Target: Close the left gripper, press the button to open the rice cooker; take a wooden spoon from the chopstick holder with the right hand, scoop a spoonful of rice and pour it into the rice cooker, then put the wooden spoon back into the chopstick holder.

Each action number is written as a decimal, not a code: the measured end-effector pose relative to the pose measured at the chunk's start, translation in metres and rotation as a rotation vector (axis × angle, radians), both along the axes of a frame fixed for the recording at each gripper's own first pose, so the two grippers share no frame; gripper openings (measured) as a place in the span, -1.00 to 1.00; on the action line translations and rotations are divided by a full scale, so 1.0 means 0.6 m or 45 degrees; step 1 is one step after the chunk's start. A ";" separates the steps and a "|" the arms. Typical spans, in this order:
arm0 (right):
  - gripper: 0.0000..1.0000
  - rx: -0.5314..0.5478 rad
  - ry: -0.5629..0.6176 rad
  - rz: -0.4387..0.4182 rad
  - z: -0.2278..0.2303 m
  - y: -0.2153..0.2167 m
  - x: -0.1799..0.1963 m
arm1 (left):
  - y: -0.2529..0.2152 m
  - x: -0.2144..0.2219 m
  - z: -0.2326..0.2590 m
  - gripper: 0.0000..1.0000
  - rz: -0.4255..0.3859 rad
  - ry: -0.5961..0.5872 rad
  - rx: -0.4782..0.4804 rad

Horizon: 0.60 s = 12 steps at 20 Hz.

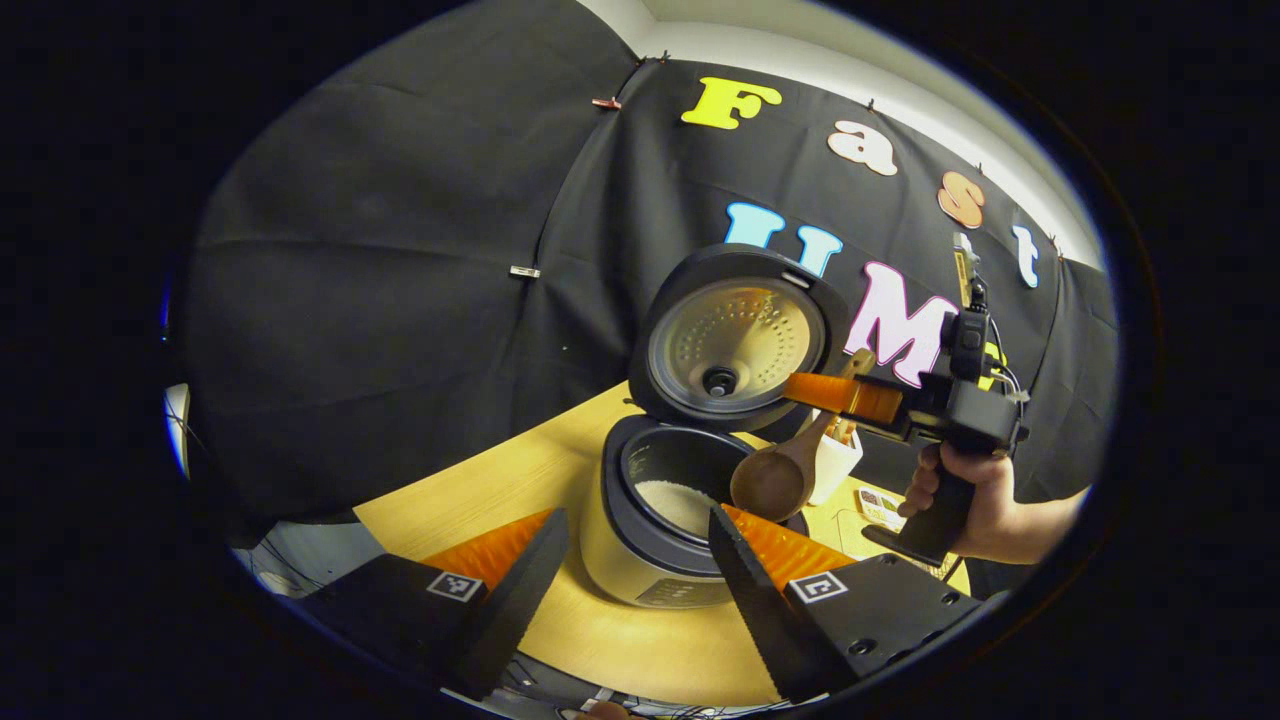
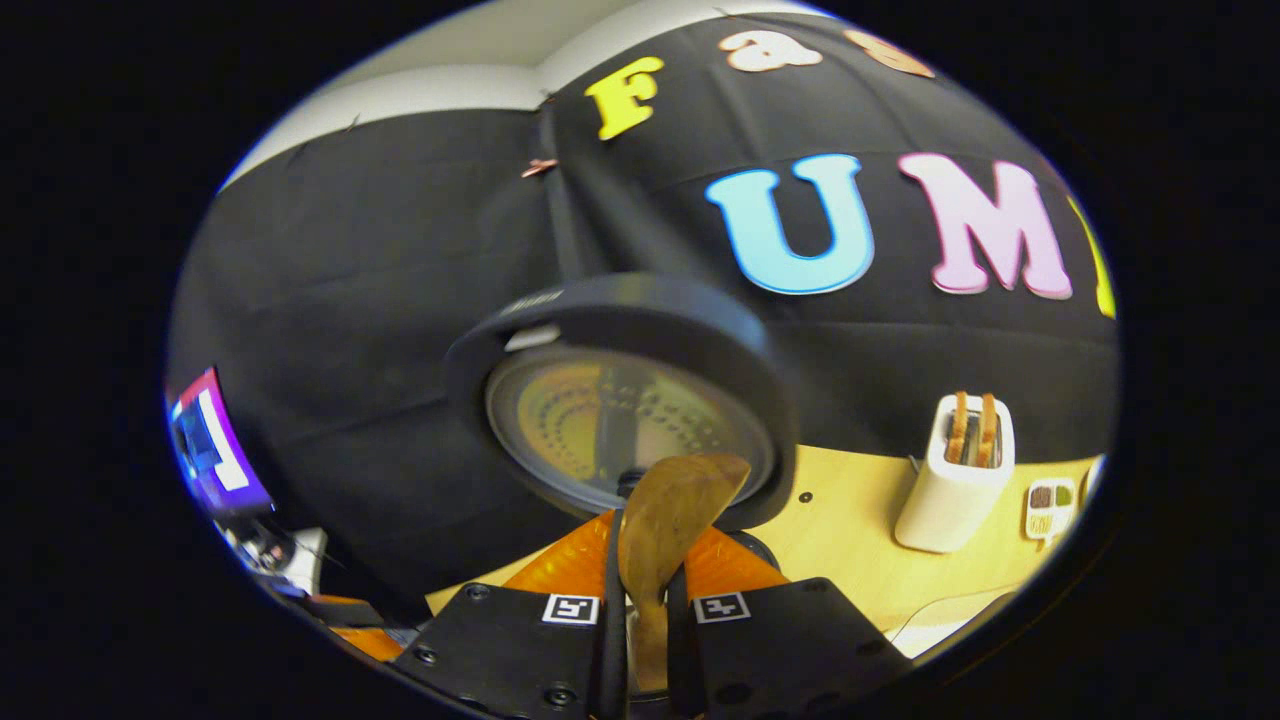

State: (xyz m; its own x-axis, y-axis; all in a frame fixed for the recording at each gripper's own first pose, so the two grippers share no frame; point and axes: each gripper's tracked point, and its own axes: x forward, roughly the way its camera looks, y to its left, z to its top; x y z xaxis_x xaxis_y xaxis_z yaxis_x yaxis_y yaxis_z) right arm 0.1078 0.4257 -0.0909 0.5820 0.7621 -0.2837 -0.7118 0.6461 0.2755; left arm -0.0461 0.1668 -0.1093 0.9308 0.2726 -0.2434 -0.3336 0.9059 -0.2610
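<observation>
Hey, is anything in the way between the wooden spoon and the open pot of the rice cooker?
Nothing visible is. The right gripper holds the wooden spoon with its bowl at the rim of the rice cooker, whose lid stands raised behind the open pot.

My left gripper [image 1: 640, 560] hung with its fingers spread apart. My right gripper [image 2: 640, 610] had both fingers pressed close together, and in the left gripper view a hand [image 1: 975, 500] gripped its handle from below.
</observation>
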 end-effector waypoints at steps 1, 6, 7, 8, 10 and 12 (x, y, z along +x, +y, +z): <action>-0.61 0.050 0.039 -0.052 0.015 -0.021 0.013 | -0.010 0.001 0.002 0.91 -0.008 -0.001 0.004; -0.60 0.236 0.179 -0.276 0.066 -0.138 0.083 | -0.058 0.017 0.025 0.91 -0.034 -0.011 0.012; -0.60 0.266 0.195 -0.326 0.078 -0.169 0.101 | -0.067 0.020 0.027 0.91 -0.038 -0.014 0.013; -0.61 0.286 0.202 -0.373 0.087 -0.202 0.115 | -0.078 0.025 0.032 0.91 -0.043 -0.017 0.014; -0.61 0.312 0.200 -0.464 0.100 -0.274 0.142 | -0.098 0.036 0.038 0.91 -0.048 -0.021 0.021; -0.61 0.337 0.210 -0.561 0.104 -0.352 0.170 | -0.116 0.045 0.045 0.91 -0.044 -0.025 0.023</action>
